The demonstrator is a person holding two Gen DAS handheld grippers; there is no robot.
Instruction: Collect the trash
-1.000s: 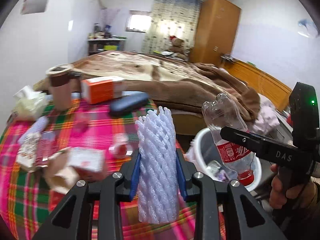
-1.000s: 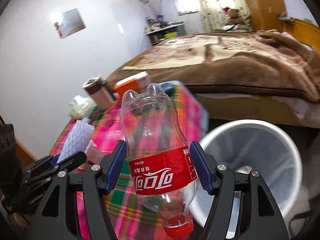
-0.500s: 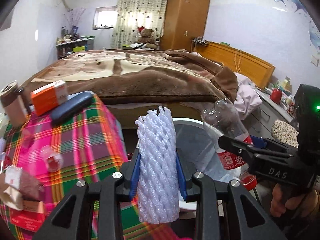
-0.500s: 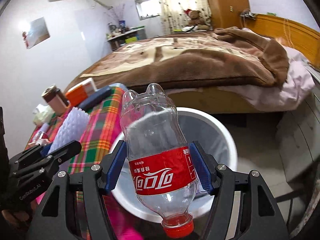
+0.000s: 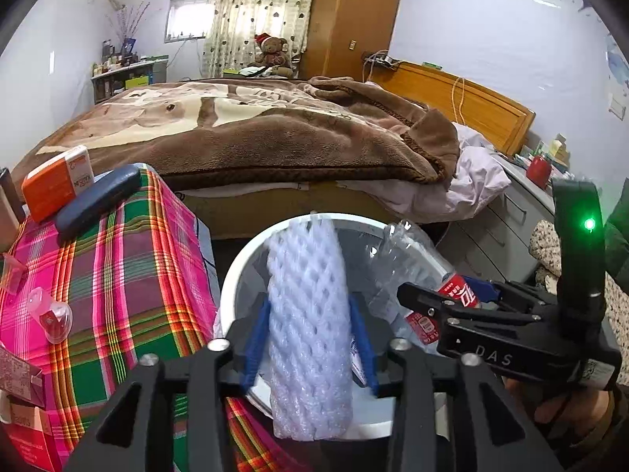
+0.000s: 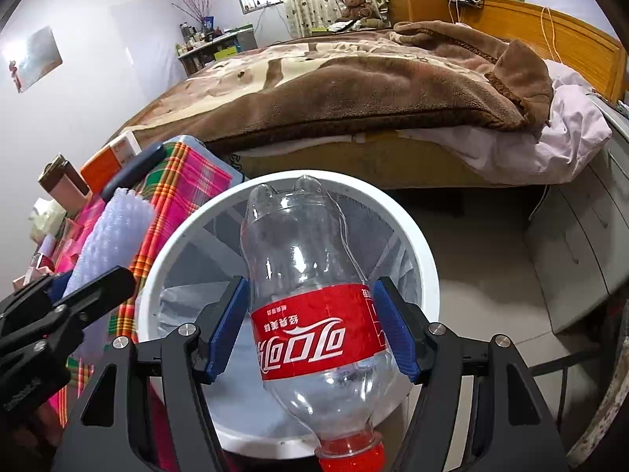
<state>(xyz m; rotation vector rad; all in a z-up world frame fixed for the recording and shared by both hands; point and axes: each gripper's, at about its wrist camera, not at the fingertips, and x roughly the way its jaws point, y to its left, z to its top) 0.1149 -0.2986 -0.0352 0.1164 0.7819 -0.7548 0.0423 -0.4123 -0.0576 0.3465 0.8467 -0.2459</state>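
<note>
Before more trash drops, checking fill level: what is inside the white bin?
The white bin shows a pale liner and bare inner wall. The bottle and foam net hide its bottom.

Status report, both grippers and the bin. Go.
Left gripper opening, foam net loose between its pads, over the white bin. Right gripper holding cola bottle cap-down above the bin. Nothing blocking the bin mouth.

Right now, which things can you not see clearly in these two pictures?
- Bottom of the bin: both views, hidden by the foam net and the bottle.
- Bottle cap: right wrist view, cut by the lower edge.
- Items at the tablecloth's left edge: left wrist view, cut off.
- Foam net: blurred; left gripper opening, pad contact unclear.
</note>
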